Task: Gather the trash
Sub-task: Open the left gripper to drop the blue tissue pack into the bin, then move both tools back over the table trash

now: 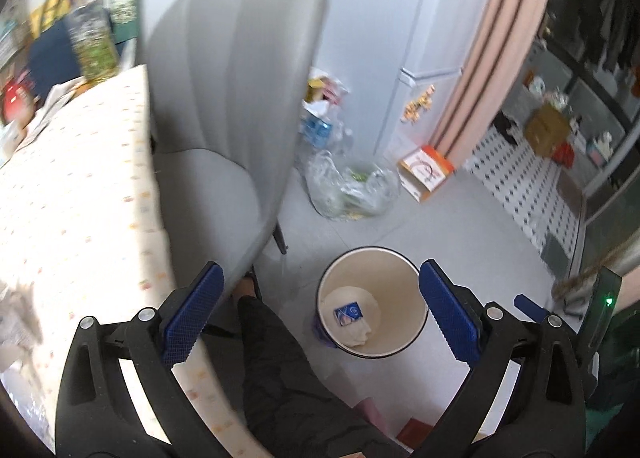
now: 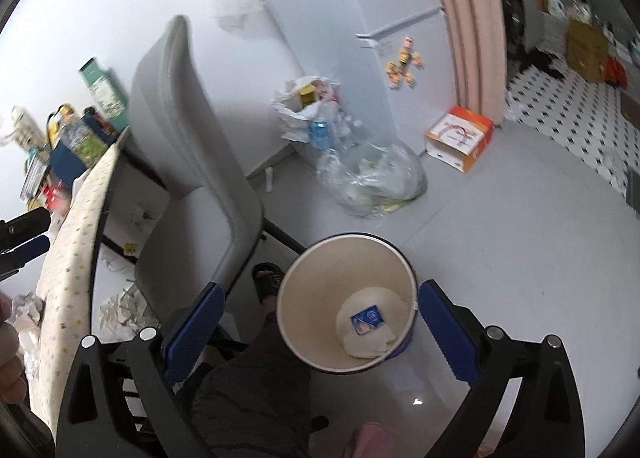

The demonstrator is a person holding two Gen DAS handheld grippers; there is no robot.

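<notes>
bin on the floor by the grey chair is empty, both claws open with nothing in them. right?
Not quite. The bin isn't empty: white crumpled paper and a small blue packet lie at its bottom, clearest in the right wrist view. It does stand beside the grey chair, and the left claw and right claw are open, holding nothing.

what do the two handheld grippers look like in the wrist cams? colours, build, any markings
Both match: the left gripper and right gripper have black plastic frames with cut-out linkage arms and silver round pivot pins. Their fingers are flat blue pads with a fine grid texture and a serrated inner edge. No cables or printed markings show. A green indicator light glows on a dark unit at the left view's right edge.
</notes>
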